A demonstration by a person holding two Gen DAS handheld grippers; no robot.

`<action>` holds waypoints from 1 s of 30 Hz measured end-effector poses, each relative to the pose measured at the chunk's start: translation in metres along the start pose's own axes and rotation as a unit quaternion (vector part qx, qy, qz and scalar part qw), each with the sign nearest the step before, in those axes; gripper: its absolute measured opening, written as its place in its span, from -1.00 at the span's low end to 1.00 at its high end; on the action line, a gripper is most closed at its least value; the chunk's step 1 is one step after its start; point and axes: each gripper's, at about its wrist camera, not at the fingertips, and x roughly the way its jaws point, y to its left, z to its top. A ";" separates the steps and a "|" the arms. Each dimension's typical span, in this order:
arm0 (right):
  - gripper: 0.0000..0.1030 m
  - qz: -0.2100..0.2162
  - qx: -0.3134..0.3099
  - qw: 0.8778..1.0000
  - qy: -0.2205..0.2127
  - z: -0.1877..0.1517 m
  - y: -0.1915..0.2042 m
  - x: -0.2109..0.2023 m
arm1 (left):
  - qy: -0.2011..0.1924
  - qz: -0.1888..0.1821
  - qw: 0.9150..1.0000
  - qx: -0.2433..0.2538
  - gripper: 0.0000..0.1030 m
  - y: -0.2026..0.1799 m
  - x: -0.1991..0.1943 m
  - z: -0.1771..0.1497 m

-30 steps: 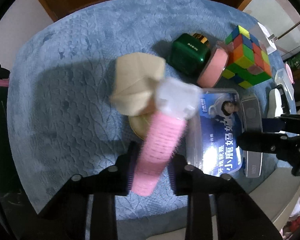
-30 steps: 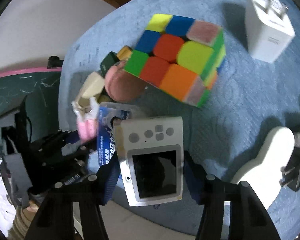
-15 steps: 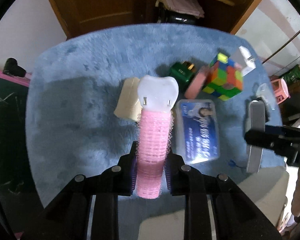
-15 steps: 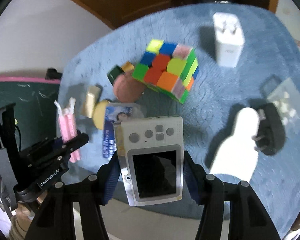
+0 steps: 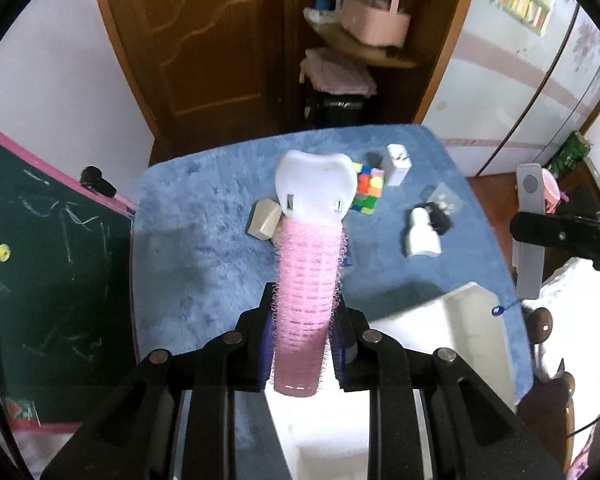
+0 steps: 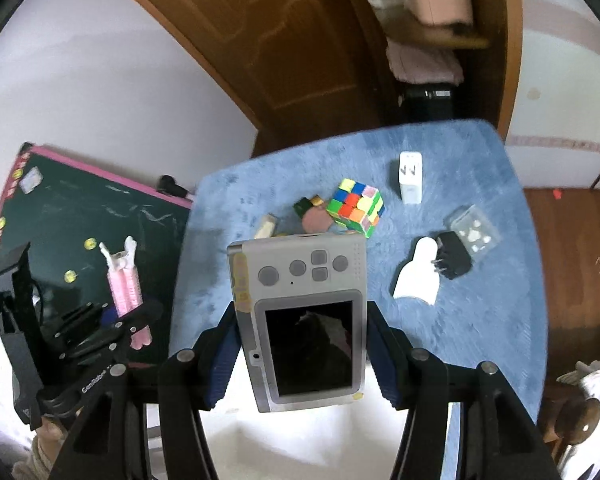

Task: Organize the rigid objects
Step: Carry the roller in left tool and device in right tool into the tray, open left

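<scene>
My left gripper (image 5: 303, 322) is shut on a pink hair roller with a white clip (image 5: 306, 280), held high above the near edge of the blue mat (image 5: 204, 240). It also shows in the right wrist view (image 6: 122, 280). My right gripper (image 6: 300, 344) is shut on a grey handheld game console (image 6: 300, 320), also raised above the mat's near edge; the console shows edge-on in the left wrist view (image 5: 529, 232). A colour cube (image 6: 356, 206), a white charger (image 6: 410, 178) and a white bottle-shaped piece (image 6: 418, 276) lie on the mat.
A white tray (image 5: 440, 332) stands at the mat's near edge under the grippers. A tan block (image 5: 264, 220), a black plug (image 6: 452, 258), a clear packet (image 6: 474, 234), a pink puff (image 6: 316, 220) and a green box (image 6: 302, 206) lie on the mat. A chalkboard (image 6: 80, 232) stands left.
Both grippers have lifted up and drawn back from the mat with the roller and the console in them. The objects on the mat now look small and far.
</scene>
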 end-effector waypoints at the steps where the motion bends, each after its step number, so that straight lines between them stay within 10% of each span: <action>1: 0.14 0.002 -0.006 1.000 -0.008 -0.007 0.004 -0.015 | -0.003 0.000 1.000 -0.003 -0.53 -0.003 -0.008 -0.004; 12: 0.14 -0.008 -0.038 0.999 -0.021 -0.091 0.020 -0.078 | -0.018 0.037 0.999 0.001 -0.52 -0.045 -0.033 -0.059; 30: 0.14 -0.146 -0.039 0.988 0.040 -0.168 -0.008 0.021 | 0.048 0.037 0.998 -0.028 -0.52 -0.065 0.084 -0.131</action>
